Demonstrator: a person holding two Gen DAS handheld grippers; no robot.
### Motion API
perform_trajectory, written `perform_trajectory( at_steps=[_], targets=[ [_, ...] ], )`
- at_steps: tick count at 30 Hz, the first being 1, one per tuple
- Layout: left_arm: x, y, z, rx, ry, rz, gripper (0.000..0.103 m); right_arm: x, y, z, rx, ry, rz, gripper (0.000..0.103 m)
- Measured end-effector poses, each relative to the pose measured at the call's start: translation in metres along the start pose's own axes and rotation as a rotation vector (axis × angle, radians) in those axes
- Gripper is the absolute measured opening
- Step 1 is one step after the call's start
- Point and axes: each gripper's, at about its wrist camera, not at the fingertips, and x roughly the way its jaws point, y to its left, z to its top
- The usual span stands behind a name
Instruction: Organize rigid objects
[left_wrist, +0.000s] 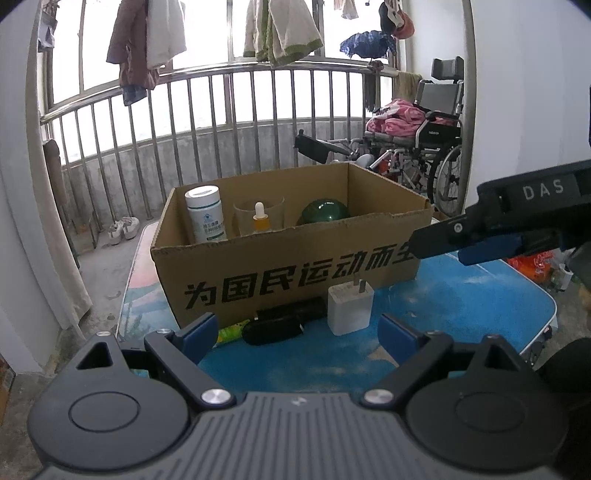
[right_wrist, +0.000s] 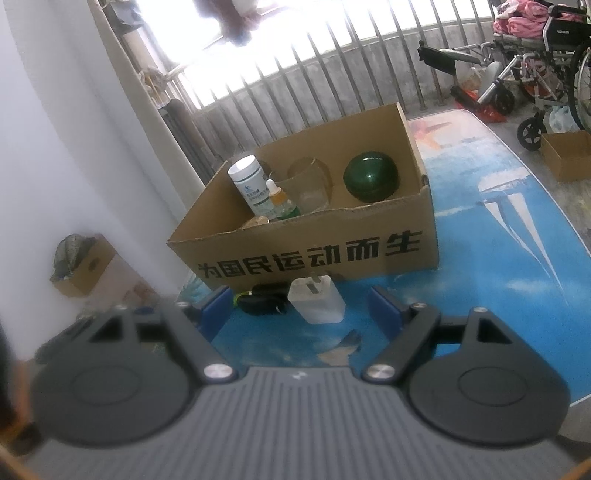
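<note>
While both jaws stand spread and empty, the left gripper (left_wrist: 297, 334) and right gripper (right_wrist: 301, 308) hover low in frame before a white charger (left_wrist: 350, 307) and black case (left_wrist: 282, 325) lying against the cardboard box (left_wrist: 291, 266) at frame centre.

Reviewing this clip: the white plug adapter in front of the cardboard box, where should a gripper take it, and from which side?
Probably across the two flat side faces of the white plug adapter, coming from the near side, angled down. It stands upright with prongs on top, the cardboard box close behind it and a black object at its left. Both grippers are open.
</note>
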Motion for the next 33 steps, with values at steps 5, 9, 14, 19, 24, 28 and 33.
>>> perform_trajectory(
  at_steps=[5,9,14,19,24,28,33],
  targets=[
    [0.003,0.001,-0.002,-0.005,0.006,-0.006,0.094,0.003,-0.003,-0.002,0.006,0.008,-0.004,0.080],
    [0.003,-0.001,-0.002,0.006,0.009,-0.010,0.094,0.003,-0.007,-0.003,0.013,0.010,-0.011,0.080],
    [0.005,-0.003,-0.003,0.014,0.008,-0.016,0.094,0.004,-0.011,-0.004,0.024,0.009,-0.018,0.080],
    [0.007,-0.004,-0.006,0.014,0.015,-0.020,0.094,0.003,-0.013,-0.004,0.026,0.013,-0.021,0.080],
    [0.008,-0.005,-0.006,0.019,0.015,-0.021,0.094,0.004,-0.015,-0.004,0.032,0.012,-0.022,0.080],
    [0.010,-0.004,-0.004,0.008,0.010,-0.021,0.094,0.006,-0.016,-0.003,0.040,0.017,-0.022,0.080],
    [0.009,-0.003,-0.001,0.008,-0.003,-0.019,0.094,0.002,-0.013,0.003,0.026,0.008,-0.022,0.080]
  ],
)
